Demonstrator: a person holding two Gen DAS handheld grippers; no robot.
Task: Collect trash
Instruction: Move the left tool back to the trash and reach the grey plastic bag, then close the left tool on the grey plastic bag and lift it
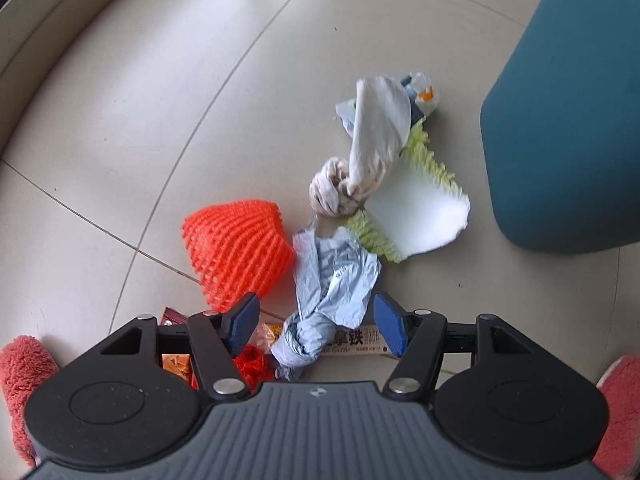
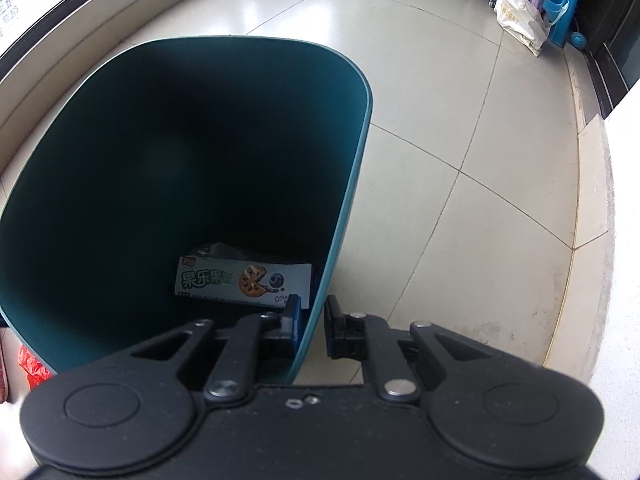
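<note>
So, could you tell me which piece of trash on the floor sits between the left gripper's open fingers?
The crumpled pale blue plastic bag lies between the left gripper fingers; the orange foam net sits off to one side and the white rag farther ahead.

Bright orange foam netting [image 1: 240,250] with an open mesh pattern lies by a pale blue crumpled bag [image 1: 334,280]. A white sheet [image 1: 420,216] has a fuzzy lime-green fringe. The teal bin [image 2: 160,160] holds a white cookie box [image 2: 244,282] with green lettering, on the beige tiled floor [image 2: 460,140].
</note>
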